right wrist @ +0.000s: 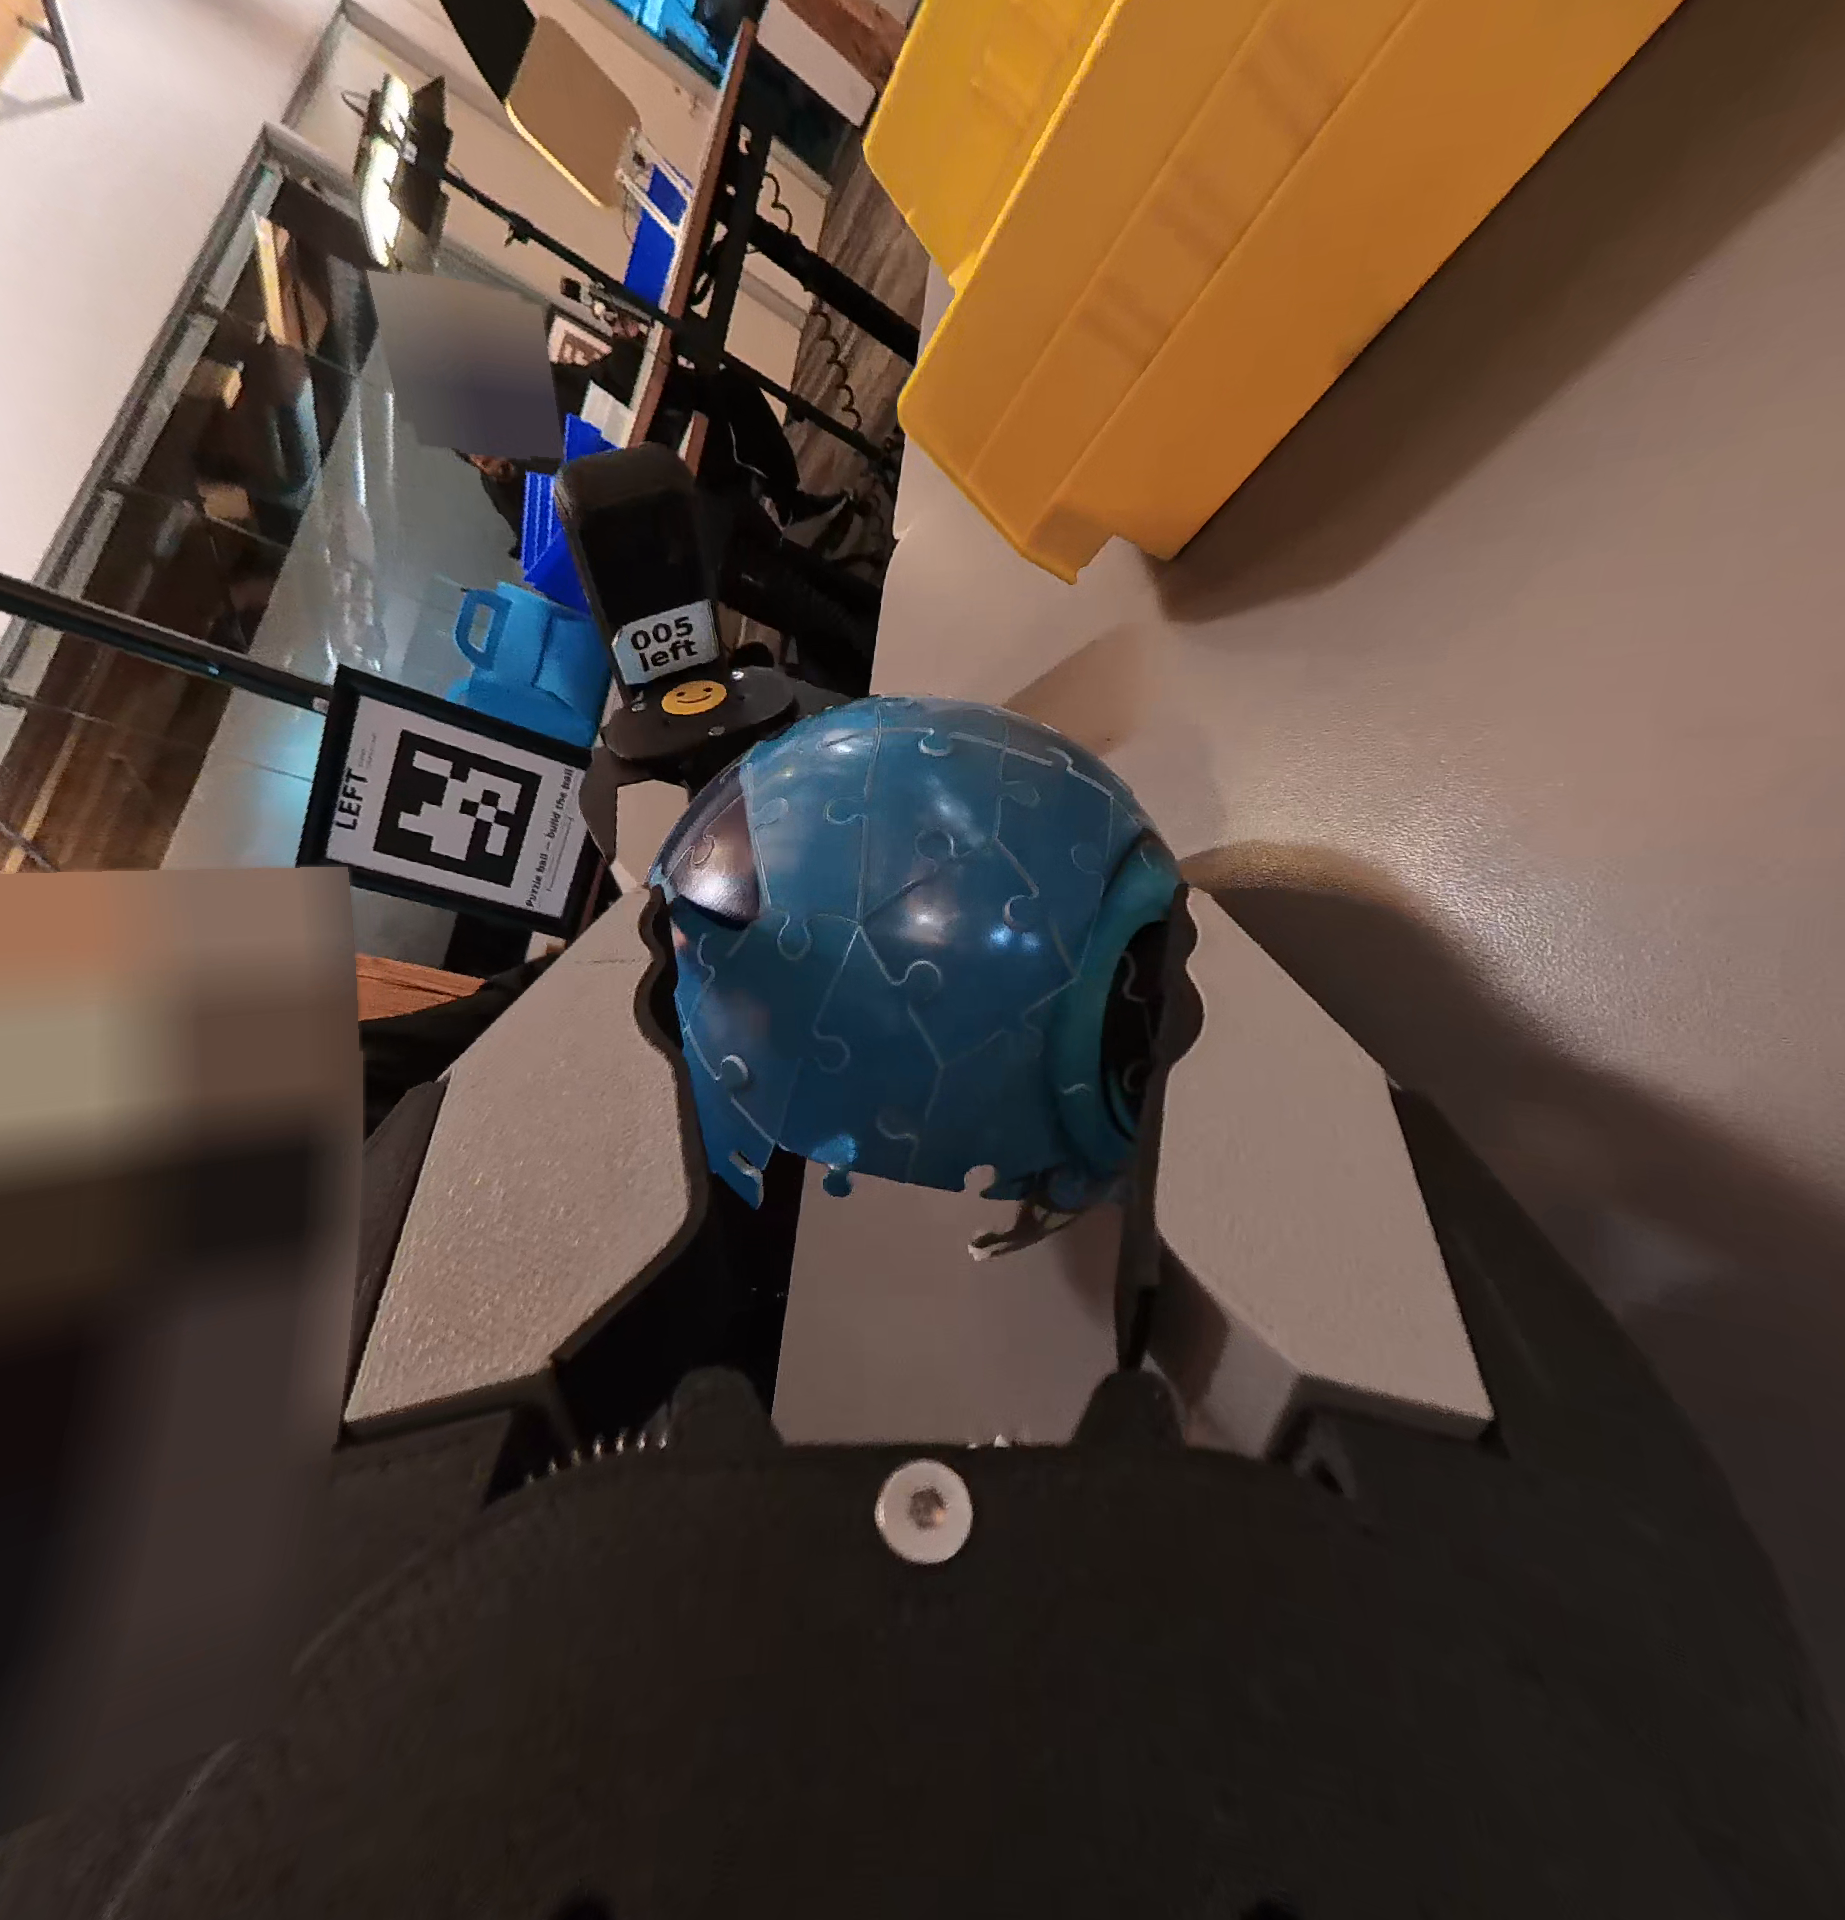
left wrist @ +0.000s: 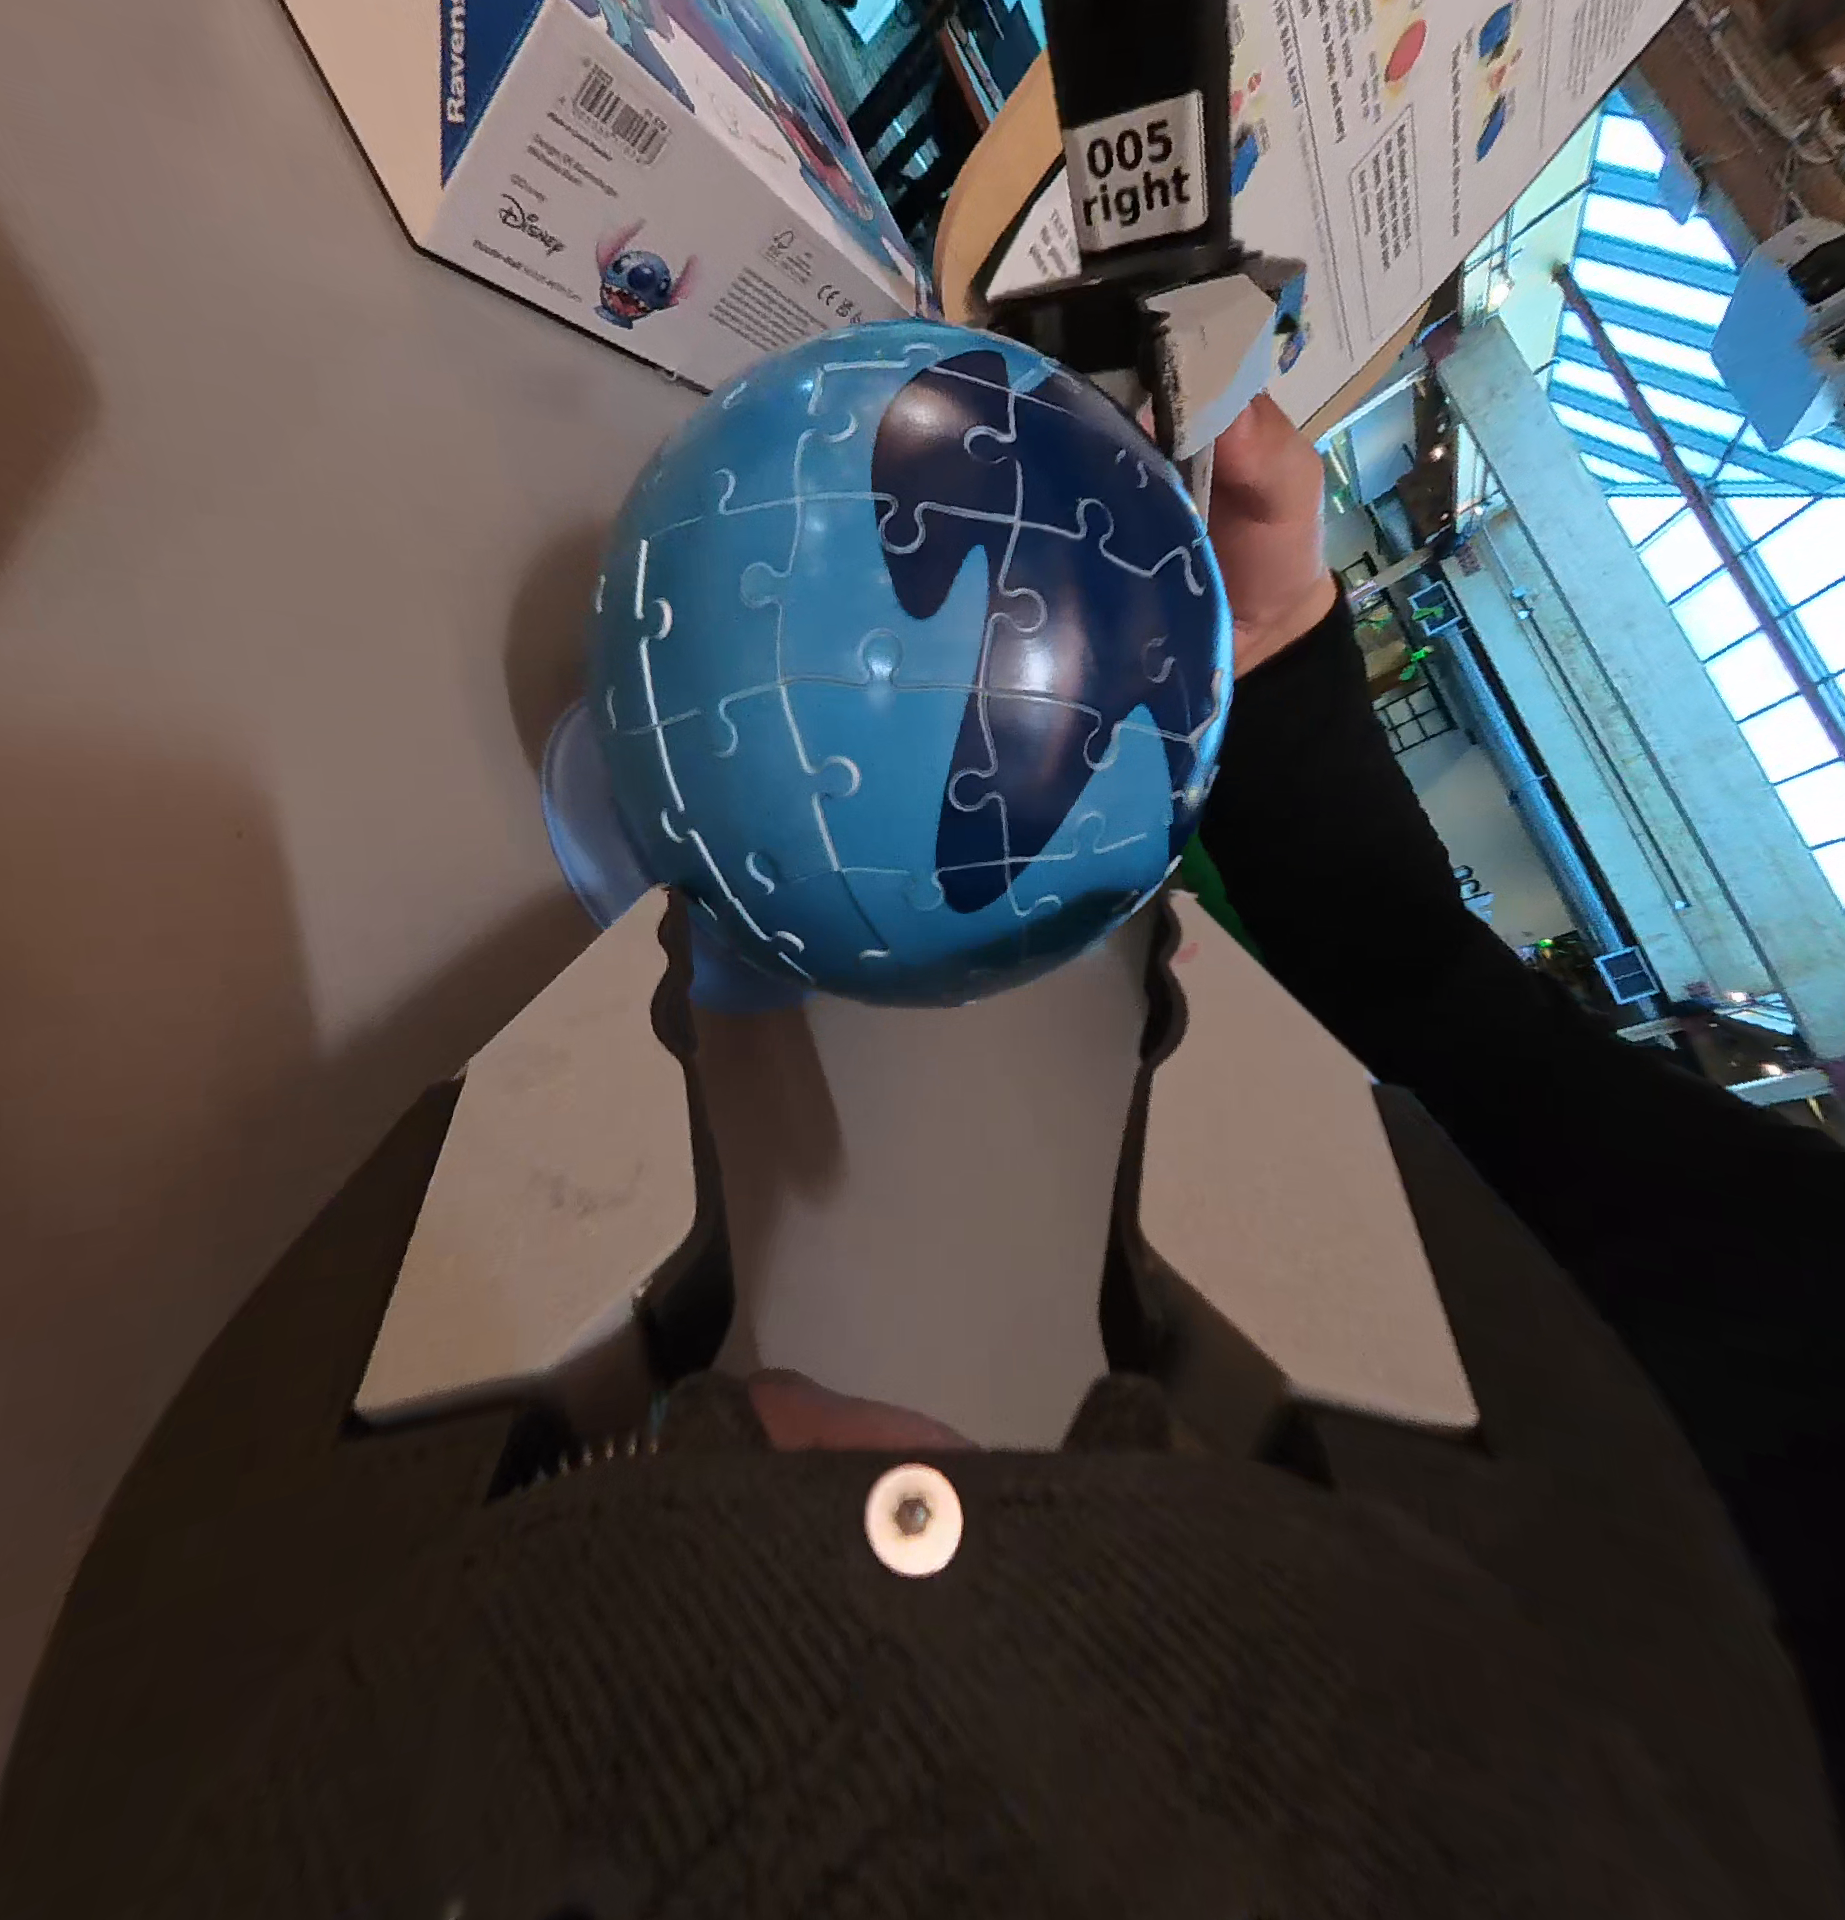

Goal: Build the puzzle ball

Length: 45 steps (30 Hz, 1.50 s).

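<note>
The puzzle ball (left wrist: 913, 665) is blue with dark blue patches and is held in the air over the table. My left gripper (left wrist: 918, 925) holds it between its tips, which the ball partly hides. A pale blue ring piece (left wrist: 585, 810) sits on the ball's left side. My right gripper (right wrist: 918, 935) is shut on the same ball (right wrist: 897, 987), with one finger against the teal ring (right wrist: 1136, 997). The ball's near edge (right wrist: 897, 1179) is jagged and open. One pale finger of the right gripper (left wrist: 1224, 364) shows behind the ball, next to a person's hand (left wrist: 1271, 520).
A puzzle box (left wrist: 627, 208) and a printed instruction sheet (left wrist: 1417, 156) lie on the pale table (left wrist: 222, 520). A yellow bin (right wrist: 1157, 260) stands on the table (right wrist: 1520, 831) beyond the ball. A framed marker card (right wrist: 450, 800) stands at the left. The grippers' ends are close to 9 centimeters from one another.
</note>
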Motion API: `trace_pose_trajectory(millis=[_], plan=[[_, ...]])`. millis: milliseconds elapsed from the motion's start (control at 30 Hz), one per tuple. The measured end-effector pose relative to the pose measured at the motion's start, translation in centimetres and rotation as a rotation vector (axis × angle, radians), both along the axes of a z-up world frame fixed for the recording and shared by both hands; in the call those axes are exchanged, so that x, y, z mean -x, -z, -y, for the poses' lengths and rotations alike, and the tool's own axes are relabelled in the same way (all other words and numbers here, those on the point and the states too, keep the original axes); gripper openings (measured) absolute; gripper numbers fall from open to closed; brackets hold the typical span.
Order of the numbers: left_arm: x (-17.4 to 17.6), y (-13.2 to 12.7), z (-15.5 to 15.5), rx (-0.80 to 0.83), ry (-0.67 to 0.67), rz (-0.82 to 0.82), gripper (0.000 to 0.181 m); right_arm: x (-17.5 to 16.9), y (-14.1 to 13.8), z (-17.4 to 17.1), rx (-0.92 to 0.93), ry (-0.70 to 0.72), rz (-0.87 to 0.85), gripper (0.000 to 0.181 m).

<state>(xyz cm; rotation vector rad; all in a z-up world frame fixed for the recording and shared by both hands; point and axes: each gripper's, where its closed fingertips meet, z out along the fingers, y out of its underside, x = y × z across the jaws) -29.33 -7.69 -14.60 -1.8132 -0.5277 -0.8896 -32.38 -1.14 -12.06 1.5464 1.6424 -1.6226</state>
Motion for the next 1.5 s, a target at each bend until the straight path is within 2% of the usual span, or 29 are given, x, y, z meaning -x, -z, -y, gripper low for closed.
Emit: trace_pose_trajectory(millis=[167,267,367,600,800,1000,1133,1233,1333,1433,1500], plan=[[0.2,0.0,0.0,0.010,-0.005,-0.051,0.085,0.0,-0.1,0.1,0.019,0.013,-0.024,0.095],[1.1,-0.9,0.2,-0.008,-0.035,-0.093,0.080,0.3,-0.6,0.3,0.018,0.021,-0.066,0.097],[1.8,-2.0,0.5,-0.041,-0.051,-0.084,0.077,0.8,-1.0,0.6,0.053,0.040,-0.086,0.096],[2.8,-2.0,0.8,-0.042,-0.068,-0.083,0.073,1.5,-1.2,1.4,0.106,0.051,-0.126,0.094],[3.1,-3.1,0.4,-0.065,-0.062,-0.093,0.074,1.6,-1.7,2.1,0.137,0.039,-0.179,0.090],[3.6,-3.7,1.8,-0.087,-0.094,-0.099,0.075,1.7,-3.1,-0.8,0.041,0.135,-0.313,0.085],[3.5,-3.6,4.0,-0.063,-0.108,-0.166,0.075,-0.5,-4.1,-2.9,-0.058,0.173,-0.439,0.084],[1.8,-2.7,6.2,-0.012,-0.041,-0.308,0.077,-3.3,-3.8,-3.0,-0.159,0.123,-0.534,0.082],[-0.1,-0.7,7.7,0.078,0.026,-0.453,0.077,-6.6,-2.8,-1.8,-0.261,-0.032,-0.596,0.080],[-2.3,1.3,7.4,0.143,0.092,-0.566,0.076,-9.8,-0.6,-0.5,-0.365,-0.202,-0.627,0.078],[-3.2,2.5,6.6,0.183,0.113,-0.685,0.076,-11.6,1.9,0.0,-0.461,-0.318,-0.611,0.078]])
